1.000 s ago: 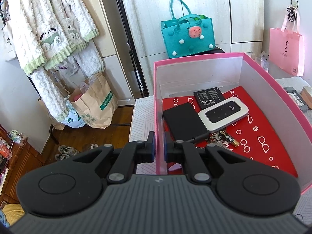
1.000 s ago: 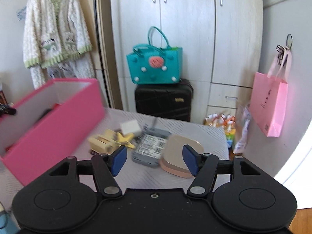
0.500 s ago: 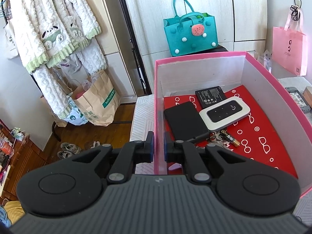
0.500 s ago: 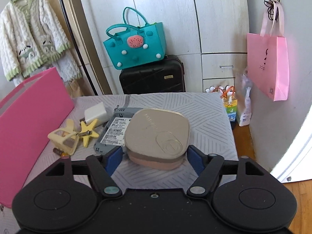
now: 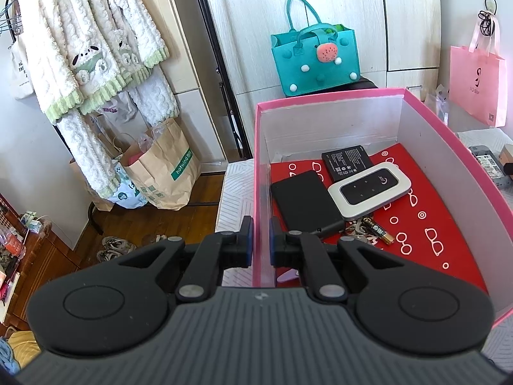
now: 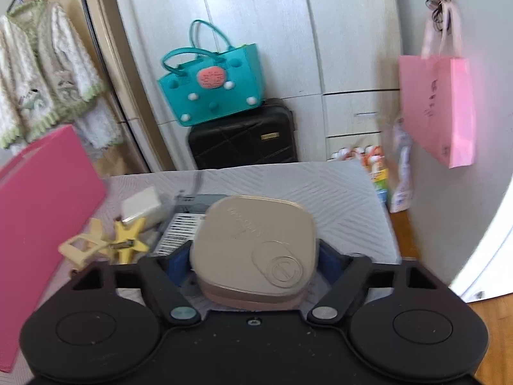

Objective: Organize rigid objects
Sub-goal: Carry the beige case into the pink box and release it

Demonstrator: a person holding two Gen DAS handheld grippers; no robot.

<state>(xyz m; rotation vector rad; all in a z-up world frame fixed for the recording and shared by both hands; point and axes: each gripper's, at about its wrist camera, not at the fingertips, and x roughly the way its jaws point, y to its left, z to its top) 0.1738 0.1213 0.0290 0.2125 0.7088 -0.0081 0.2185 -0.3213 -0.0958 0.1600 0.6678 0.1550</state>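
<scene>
In the left wrist view my left gripper is shut on the near left wall of the pink box. On the box's red lining lie a black power bank, a white pocket router, a black battery pack and a small AA battery. In the right wrist view my right gripper stands wide open around a beige square tin on the table. Its blue pads flank the tin's sides closely. I see no squeeze on it.
Left of the tin lie a grey labelled device, a white charger, a yellow star clip and a pale yellow clip. The pink box's outer side stands further left. Just right of the tin, the table edge drops off.
The right gripper came down and forward over the table with its jaws spreading wider, and the beige tin now sits between its fingers. The left gripper kept its hold on the box wall.
</scene>
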